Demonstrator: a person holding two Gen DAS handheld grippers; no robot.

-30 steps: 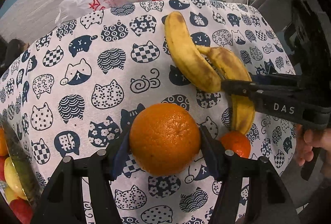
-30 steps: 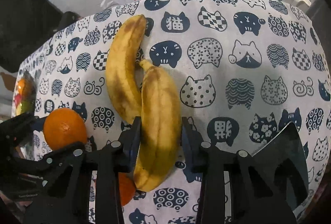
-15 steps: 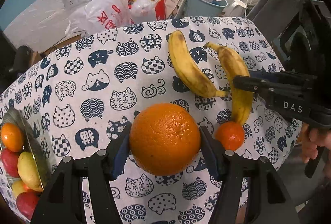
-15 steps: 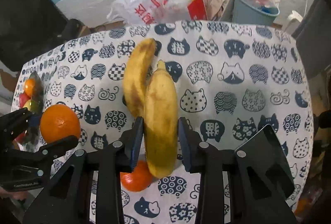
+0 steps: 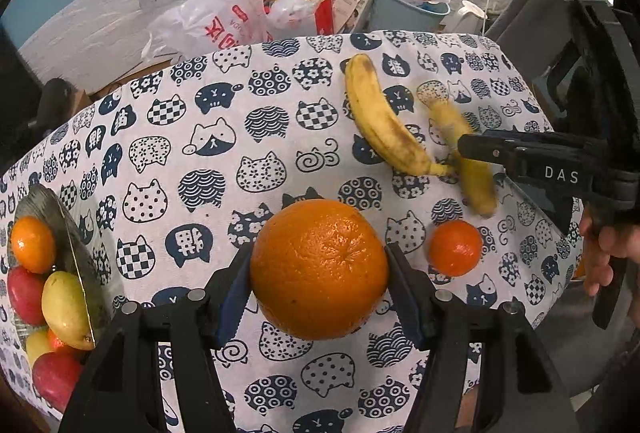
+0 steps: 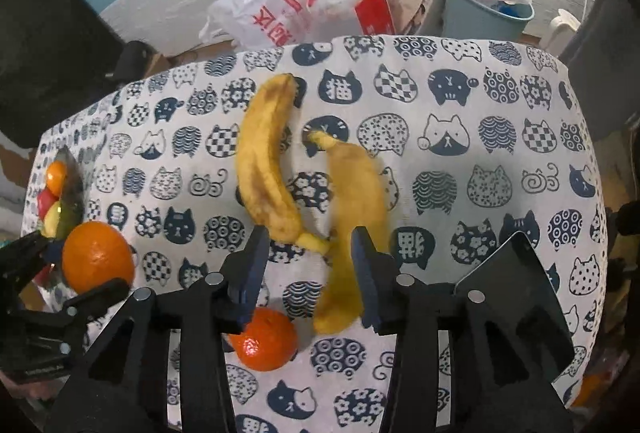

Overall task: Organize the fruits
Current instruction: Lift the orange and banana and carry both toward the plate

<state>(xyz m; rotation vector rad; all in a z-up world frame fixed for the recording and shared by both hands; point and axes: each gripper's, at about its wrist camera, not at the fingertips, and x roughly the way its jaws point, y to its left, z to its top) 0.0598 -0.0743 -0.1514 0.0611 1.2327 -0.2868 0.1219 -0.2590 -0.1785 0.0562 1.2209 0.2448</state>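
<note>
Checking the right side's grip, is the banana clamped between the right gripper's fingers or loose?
Loose: the right gripper is opening, a clear gap beside the blurred banana, which hangs between its fingers.

The desk [image 5: 280,105] is covered by a white cloth printed with navy cat faces. A spotted banana [image 5: 384,125] and a small tangerine [image 5: 455,248] are seen lying on it, and a fruit-filled bowl [image 5: 68,233] is set at its left edge.
</note>
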